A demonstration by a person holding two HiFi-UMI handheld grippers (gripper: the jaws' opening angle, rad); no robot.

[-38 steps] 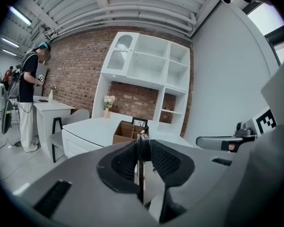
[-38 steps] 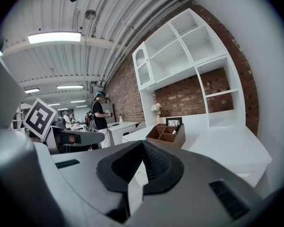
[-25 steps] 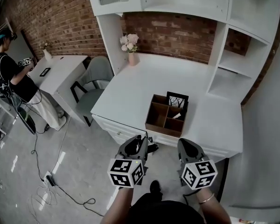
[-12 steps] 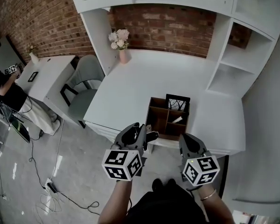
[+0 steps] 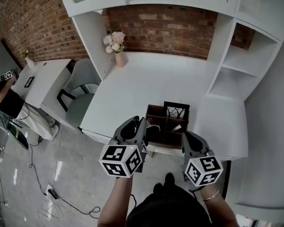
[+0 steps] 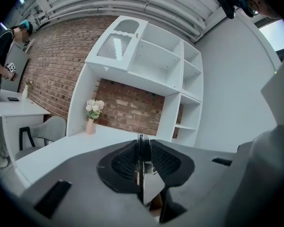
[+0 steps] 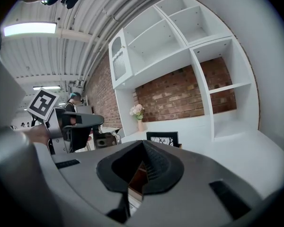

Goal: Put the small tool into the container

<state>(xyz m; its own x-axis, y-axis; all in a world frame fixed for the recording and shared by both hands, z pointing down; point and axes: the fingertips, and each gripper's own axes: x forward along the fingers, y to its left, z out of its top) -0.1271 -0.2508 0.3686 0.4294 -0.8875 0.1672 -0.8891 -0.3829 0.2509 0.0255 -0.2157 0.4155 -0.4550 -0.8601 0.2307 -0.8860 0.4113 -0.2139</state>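
- My left tongs (image 5: 144, 126) are clamped on the small black tool with a wire loop (image 5: 152, 126).
- The tool hangs at the near left corner of the brown wooden box with compartments (image 5: 156, 109), which stands at the front edge of the white worktop (image 5: 146, 79).
- I cannot tell whether the tool dips inside the box.
- My right tongs (image 5: 187, 137) are closed at the tips and empty, just before the box's near right corner.
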